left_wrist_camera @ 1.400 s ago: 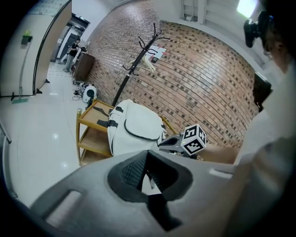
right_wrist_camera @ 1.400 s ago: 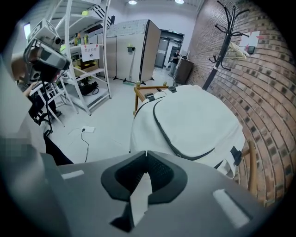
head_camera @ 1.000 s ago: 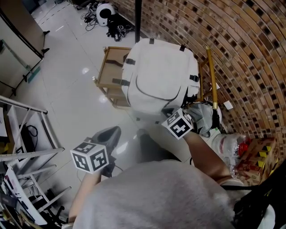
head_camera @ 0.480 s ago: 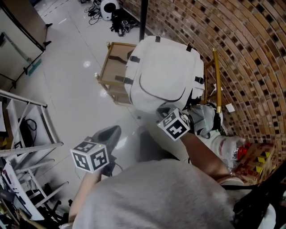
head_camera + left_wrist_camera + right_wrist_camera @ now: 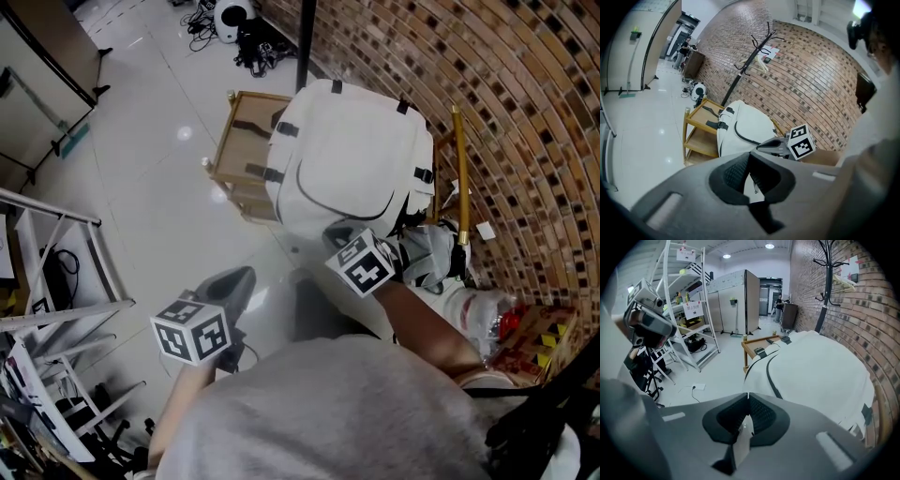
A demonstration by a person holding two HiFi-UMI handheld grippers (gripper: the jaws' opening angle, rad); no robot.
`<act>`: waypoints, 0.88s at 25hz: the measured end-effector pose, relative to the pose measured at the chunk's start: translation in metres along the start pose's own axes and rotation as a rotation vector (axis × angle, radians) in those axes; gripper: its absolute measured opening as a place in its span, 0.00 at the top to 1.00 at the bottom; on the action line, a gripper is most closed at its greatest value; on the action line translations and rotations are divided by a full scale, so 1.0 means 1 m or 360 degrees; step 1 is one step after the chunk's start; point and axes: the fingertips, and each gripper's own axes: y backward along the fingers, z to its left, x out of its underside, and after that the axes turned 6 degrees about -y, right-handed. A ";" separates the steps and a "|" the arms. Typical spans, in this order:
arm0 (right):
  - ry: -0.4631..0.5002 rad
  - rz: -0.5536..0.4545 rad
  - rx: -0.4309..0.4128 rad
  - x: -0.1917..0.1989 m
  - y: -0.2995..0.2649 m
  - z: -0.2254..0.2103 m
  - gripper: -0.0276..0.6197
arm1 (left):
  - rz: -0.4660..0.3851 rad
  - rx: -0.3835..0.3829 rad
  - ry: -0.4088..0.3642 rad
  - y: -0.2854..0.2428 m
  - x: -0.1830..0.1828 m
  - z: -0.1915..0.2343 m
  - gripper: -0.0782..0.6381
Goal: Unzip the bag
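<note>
Jaws of the right gripper (image 5: 746,397) were clamped on a white tab (image 5: 743,439), judged the zipper pull, at the near edge of the bag (image 5: 352,159), under which a shelf (image 5: 234,141) stood. At the left gripper (image 5: 750,154), well short of the bag, they were pressed together, empty. Unzipping was judged in hand; the tab needed drawing steadily along the bag.

Wooden cart (image 5: 234,150) beside brick wall (image 5: 525,94)

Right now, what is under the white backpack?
A wooden shelf unit: its top tray sticks out beside the backpack, with a lower shelf below. The part of the tray under the backpack is covered; anything lying there cannot be seen.
</note>
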 end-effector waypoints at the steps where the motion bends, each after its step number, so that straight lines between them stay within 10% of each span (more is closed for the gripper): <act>1: 0.0006 -0.0002 -0.0002 -0.002 0.000 0.000 0.94 | -0.0001 -0.0001 0.0000 0.000 -0.001 0.001 0.89; 22: 0.0227 0.0048 -0.0091 -0.039 -0.019 0.013 0.94 | -0.0087 -0.0070 0.0078 0.005 -0.016 0.022 0.89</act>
